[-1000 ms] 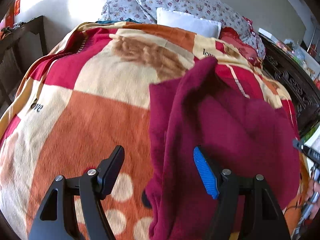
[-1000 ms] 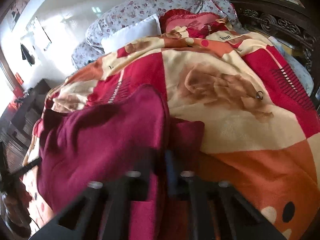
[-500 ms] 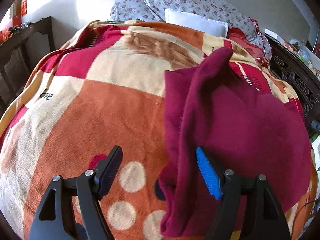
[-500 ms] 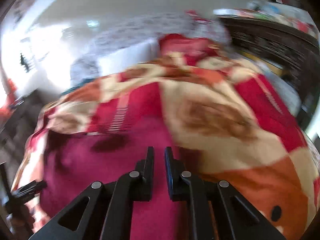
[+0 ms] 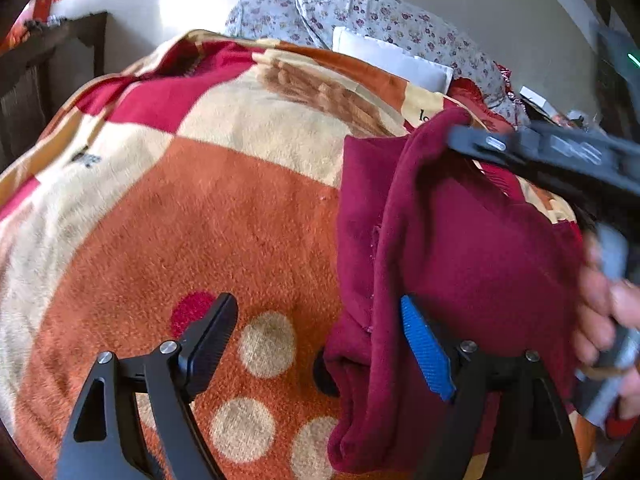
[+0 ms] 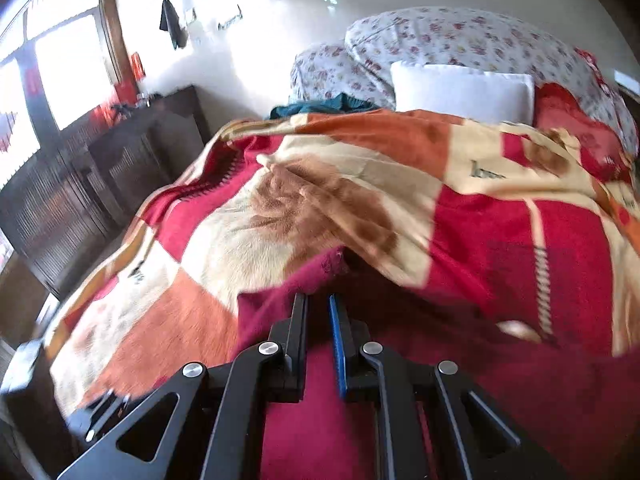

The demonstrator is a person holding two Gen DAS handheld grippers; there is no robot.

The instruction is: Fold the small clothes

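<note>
A maroon garment (image 5: pixel 472 264) lies on the patterned blanket (image 5: pixel 208 208), its near left edge bunched. My left gripper (image 5: pixel 320 336) is open and empty; its blue-padded finger sits over the garment's edge and its black finger over the blanket. My right gripper (image 6: pixel 319 308) is shut on the garment's far corner (image 6: pixel 332 264). In the left wrist view the right gripper (image 5: pixel 460 136) reaches in from the right and holds that corner lifted above the rest of the cloth (image 6: pixel 440 380).
Flowered pillows (image 5: pixel 384 16) and a white pillow (image 6: pixel 460 88) lie at the bed's head. A dark wooden cabinet (image 6: pixel 80 184) stands left of the bed. A teal cloth (image 6: pixel 320 106) lies by the pillows. A hand (image 5: pixel 608 320) grips the right tool.
My right gripper has swung from the garment's left side to its far corner and now holds it lifted. My left gripper stayed open and moved a little closer over the garment's edge.
</note>
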